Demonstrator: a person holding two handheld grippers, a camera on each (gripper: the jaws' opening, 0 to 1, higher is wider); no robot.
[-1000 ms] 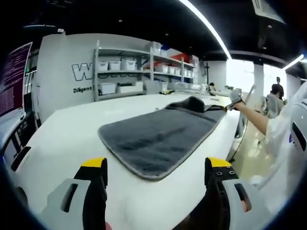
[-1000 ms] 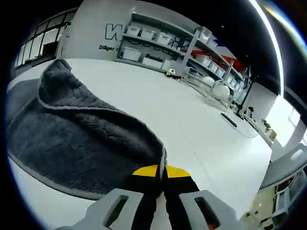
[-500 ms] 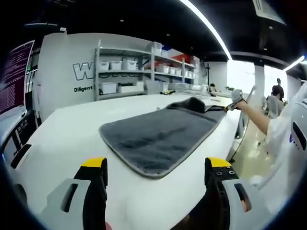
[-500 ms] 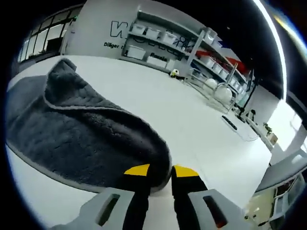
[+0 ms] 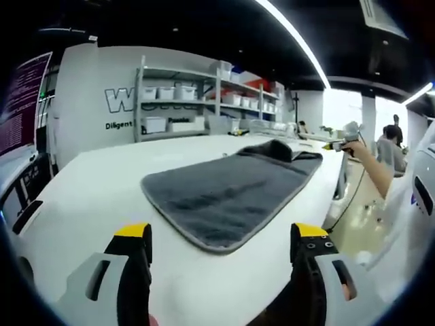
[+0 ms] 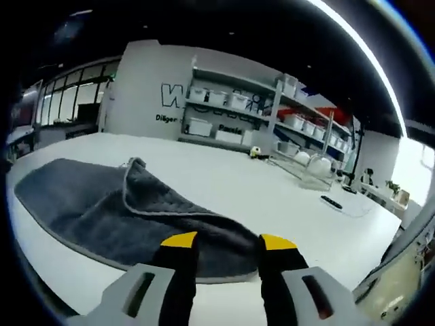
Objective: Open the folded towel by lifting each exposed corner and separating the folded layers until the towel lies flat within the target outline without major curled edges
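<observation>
1. Grey towel (image 5: 224, 193) spread on the white table (image 5: 102, 197), long axis running away from the left gripper view; near end flat with a pale bound hem and rounded corner; far end still rumpled into a dark raised fold.
2. Same towel (image 6: 102, 204) in the right gripper view: one layer doubled back over the flat part, hem ridge standing up at the crease; near edge lying just beyond the jaw tips.
3. Left gripper (image 5: 221, 238) held low over the table short of the towel's near end; yellow-tipped jaws spread wide, nothing between them, no contact with the cloth.
4. Right gripper (image 6: 228, 243) parted, a clear gap between the yellow tips; grasping nothing; tips close to the towel's edge, whether touching cannot be told.
5. Right gripper also seen far off in the left gripper view, past the towel's far end, on an outstretched arm (image 5: 370, 170); too small there to read the jaws.
6. Shelving with white bins (image 5: 170, 109) against the far wall; lettering on the wall behind; bright ceiling light strip (image 5: 292, 37) overhead.
</observation>
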